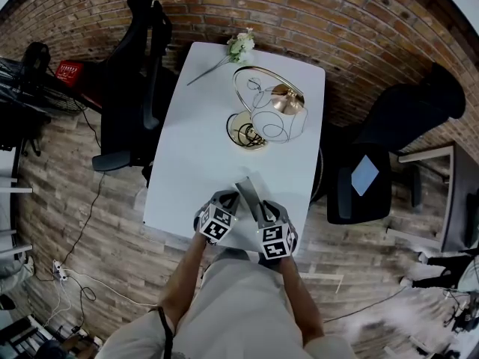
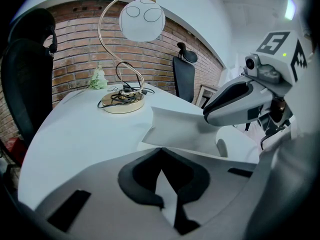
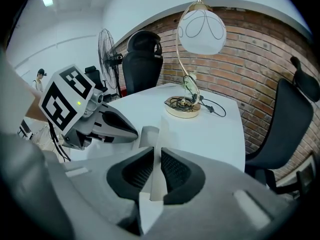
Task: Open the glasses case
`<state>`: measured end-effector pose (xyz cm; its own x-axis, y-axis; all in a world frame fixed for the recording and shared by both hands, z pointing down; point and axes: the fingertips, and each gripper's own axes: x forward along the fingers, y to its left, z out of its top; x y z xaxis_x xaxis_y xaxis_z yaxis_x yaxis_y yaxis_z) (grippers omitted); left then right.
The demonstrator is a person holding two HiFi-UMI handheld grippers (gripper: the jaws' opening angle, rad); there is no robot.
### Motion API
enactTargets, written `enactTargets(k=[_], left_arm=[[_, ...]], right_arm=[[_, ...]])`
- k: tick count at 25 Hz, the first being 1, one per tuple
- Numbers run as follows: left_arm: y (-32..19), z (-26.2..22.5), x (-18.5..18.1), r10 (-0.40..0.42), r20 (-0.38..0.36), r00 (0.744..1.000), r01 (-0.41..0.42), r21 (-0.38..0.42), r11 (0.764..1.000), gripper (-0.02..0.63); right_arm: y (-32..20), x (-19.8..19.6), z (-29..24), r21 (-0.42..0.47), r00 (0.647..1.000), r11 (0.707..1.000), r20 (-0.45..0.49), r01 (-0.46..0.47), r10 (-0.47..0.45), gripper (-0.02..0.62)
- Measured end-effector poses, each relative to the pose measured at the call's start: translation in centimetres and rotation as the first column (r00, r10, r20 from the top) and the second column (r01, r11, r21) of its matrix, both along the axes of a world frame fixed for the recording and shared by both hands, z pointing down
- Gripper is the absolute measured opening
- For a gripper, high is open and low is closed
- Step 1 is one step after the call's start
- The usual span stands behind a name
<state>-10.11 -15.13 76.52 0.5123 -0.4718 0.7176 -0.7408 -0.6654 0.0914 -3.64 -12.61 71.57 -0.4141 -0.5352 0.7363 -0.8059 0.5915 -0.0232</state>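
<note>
The white fold-flat glasses case (image 1: 248,188) sits near the front edge of the white table (image 1: 194,148), held between both grippers. My left gripper (image 1: 230,198) is shut on a thin flap of it. In the left gripper view the pads (image 2: 145,176) meet over a white wedge, and the case's panel (image 2: 182,129) spreads beyond them. My right gripper (image 1: 262,205) grips the other side. In the right gripper view its ribbed pads (image 3: 172,169) press on a thin upright white panel (image 3: 161,129). Each gripper shows in the other's view: right gripper (image 2: 240,104), left gripper (image 3: 100,124).
A gold lamp with a glass globe (image 1: 263,114) and coiled cable stands mid-table, and a white flower (image 1: 241,45) lies at the far end. Black office chairs (image 1: 138,88) (image 1: 397,148) flank the table. A fan (image 1: 30,73) stands far left.
</note>
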Motion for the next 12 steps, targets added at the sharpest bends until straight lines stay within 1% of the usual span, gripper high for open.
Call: enactTargets(k=[8, 12], left_arm=[[0.11, -0.07, 0.03, 0.0, 0.001, 1.0, 0.0, -0.005, 1.0, 0.002], [0.06, -0.02, 0.06, 0.0, 0.001, 1.0, 0.0, -0.004, 1.0, 0.003]], right_arm=[[-0.69, 0.73, -0.34, 0.022, 1.0, 0.999, 0.004, -0.029, 0.029, 0.04], [-0.7, 1.07, -0.06, 0.011, 0.999, 0.999, 0.001, -0.039, 0.039, 0.037]])
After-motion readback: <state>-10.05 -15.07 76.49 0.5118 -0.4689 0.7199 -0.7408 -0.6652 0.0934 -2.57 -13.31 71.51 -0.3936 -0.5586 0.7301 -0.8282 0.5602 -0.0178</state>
